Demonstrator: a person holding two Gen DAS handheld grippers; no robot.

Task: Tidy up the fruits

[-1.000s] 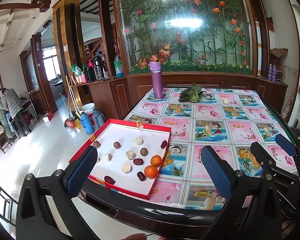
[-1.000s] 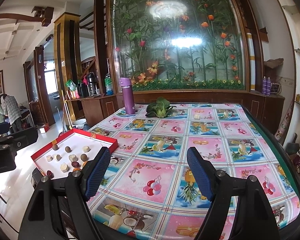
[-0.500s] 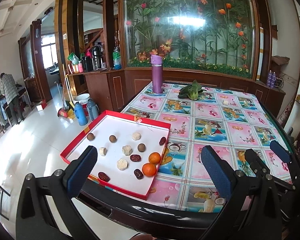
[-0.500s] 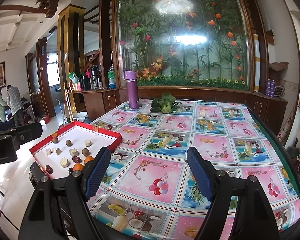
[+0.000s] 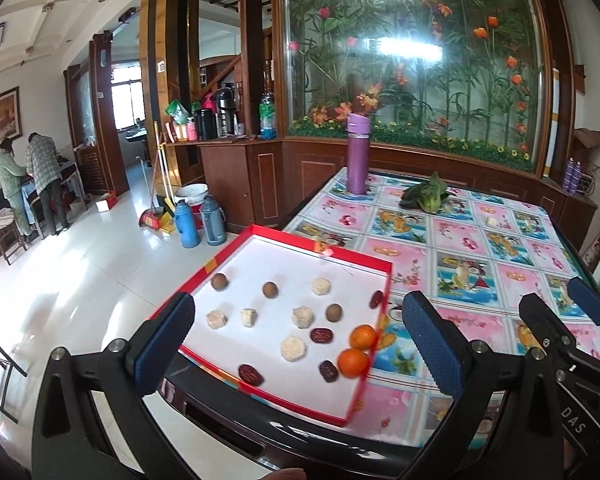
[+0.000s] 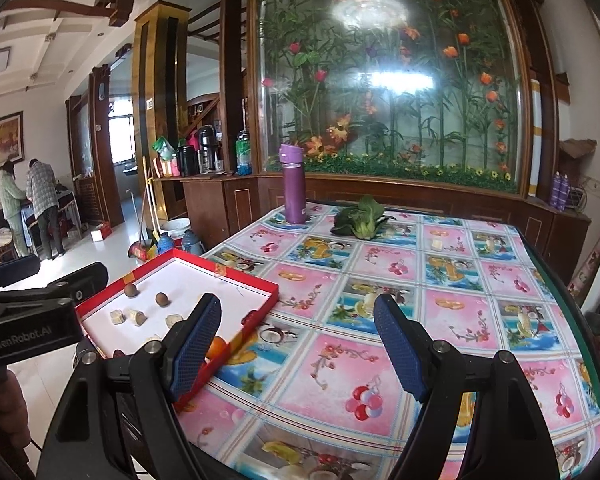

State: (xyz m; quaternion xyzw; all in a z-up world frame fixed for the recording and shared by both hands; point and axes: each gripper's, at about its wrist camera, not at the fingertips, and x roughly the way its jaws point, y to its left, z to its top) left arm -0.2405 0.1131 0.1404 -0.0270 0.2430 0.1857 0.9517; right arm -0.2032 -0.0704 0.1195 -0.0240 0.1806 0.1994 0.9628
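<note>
1. My left gripper and right gripper both hang spread wide and hold nothing, short of the near table edge.
2. The fruits sit loose in the red tray: two oranges touching by its right wall, dark dates, brown round fruits and pale lumps scattered apart.
3. Nothing is grouped, so I judge sorting is open; whether early or midway I cannot tell.
4. Any pick calls for a low reach over the tray's thin cardboard rim.
5. Oranges are smooth and would roll; dates are wrinkled and small; pale lumps look crumbly, needing a gentle pinch.
</note>
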